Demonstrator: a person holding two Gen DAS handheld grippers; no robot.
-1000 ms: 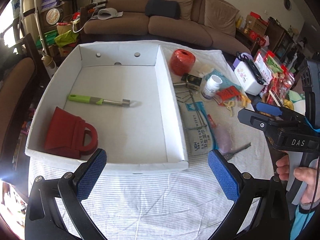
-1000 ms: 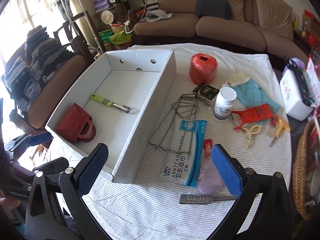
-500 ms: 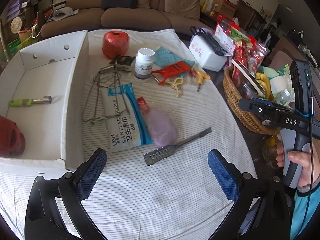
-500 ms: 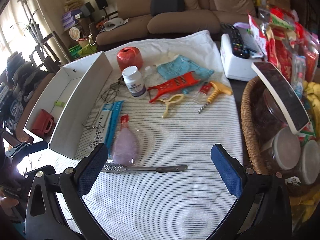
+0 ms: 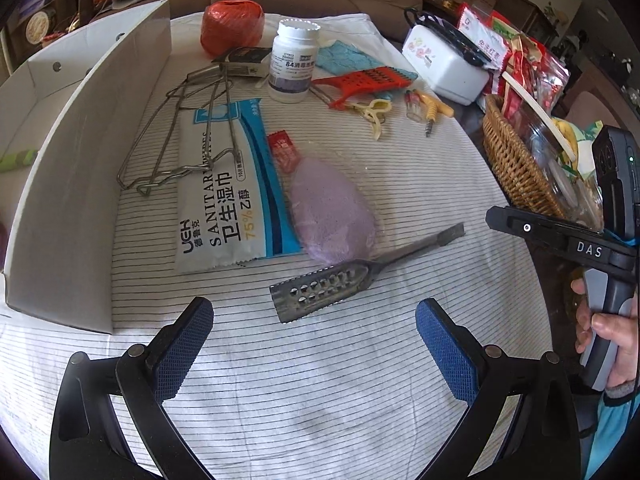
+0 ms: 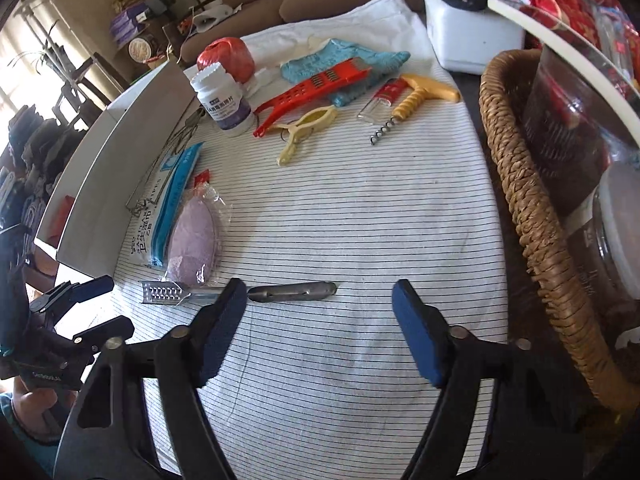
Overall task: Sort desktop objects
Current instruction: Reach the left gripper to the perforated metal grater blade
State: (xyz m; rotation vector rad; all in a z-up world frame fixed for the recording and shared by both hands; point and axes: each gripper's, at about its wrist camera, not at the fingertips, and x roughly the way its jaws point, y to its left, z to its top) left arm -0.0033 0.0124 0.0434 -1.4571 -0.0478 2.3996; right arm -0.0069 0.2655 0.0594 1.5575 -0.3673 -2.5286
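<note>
A metal grater tool lies on the striped cloth, its perforated head just beyond my open, empty left gripper. In the right wrist view the same tool lies across the front of my open, empty right gripper, its handle between the fingers. A purple sponge in clear wrap, a wet-wipes pack, a wire rack, a white pill bottle, a red grater and a red twine ball lie behind. The white box stands at the left.
A wicker basket with jars and snacks stands at the right edge. A white tissue box, a yellow corkscrew, a yellow peeler and a blue cloth lie at the back. A sofa is beyond the table.
Both grippers swung right, away from the white box, and dropped closer to the cloth. The metal grater tool now sits right in front of both. Both stayed open.
</note>
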